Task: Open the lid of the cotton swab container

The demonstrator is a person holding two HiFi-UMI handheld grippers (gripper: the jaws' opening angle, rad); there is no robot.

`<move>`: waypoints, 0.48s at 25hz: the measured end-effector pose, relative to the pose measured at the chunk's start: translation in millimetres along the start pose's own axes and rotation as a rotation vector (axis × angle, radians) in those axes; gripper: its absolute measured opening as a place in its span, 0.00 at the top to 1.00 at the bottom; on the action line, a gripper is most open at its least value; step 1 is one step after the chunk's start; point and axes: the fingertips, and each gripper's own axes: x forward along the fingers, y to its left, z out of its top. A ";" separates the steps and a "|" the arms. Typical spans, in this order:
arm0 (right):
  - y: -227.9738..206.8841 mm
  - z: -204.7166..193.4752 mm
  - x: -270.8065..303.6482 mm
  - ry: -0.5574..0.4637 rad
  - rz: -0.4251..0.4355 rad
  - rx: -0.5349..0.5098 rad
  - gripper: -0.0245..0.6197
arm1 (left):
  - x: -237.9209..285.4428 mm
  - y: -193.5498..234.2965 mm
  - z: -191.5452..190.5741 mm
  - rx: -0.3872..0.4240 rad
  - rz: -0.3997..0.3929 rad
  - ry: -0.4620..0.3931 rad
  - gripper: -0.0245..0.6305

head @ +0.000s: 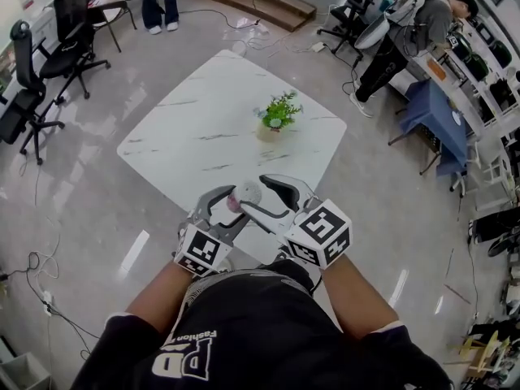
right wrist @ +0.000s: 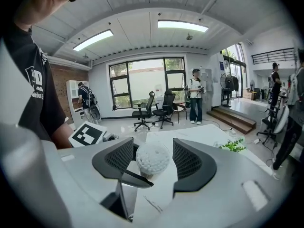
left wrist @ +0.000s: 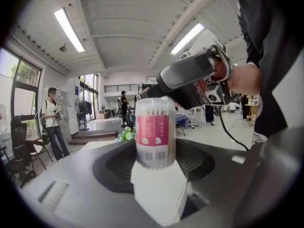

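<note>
Looks steeply down on a white table (head: pixel 203 128) with grey veins, on a glossy floor (head: pixel 97 210). Carries a small potted plant (head: pixel 278 114) a little right of its middle. Above the near edge, shows the left gripper (head: pixel 229 210) and the right gripper (head: pixel 264 195) meeting at a cotton swab container (head: pixel 236 202) with a pink label. Has black office chairs (head: pixel 49 55) at upper left, a standing person's legs (head: pixel 159 2) at top, another person (head: pixel 414 23) at upper right.
</note>
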 end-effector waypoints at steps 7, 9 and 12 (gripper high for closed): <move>0.8 -15.1 9.9 0.099 0.005 0.011 0.54 | 0.3 -8.4 -2.0 0.057 -0.015 0.029 0.49; 0.7 -22.1 12.0 0.127 0.007 0.021 0.53 | 1.1 -10.6 -1.0 0.084 -0.018 0.029 0.49; 0.2 -28.4 13.3 0.153 0.000 0.035 0.54 | 1.9 -14.3 0.5 0.121 -0.023 0.030 0.49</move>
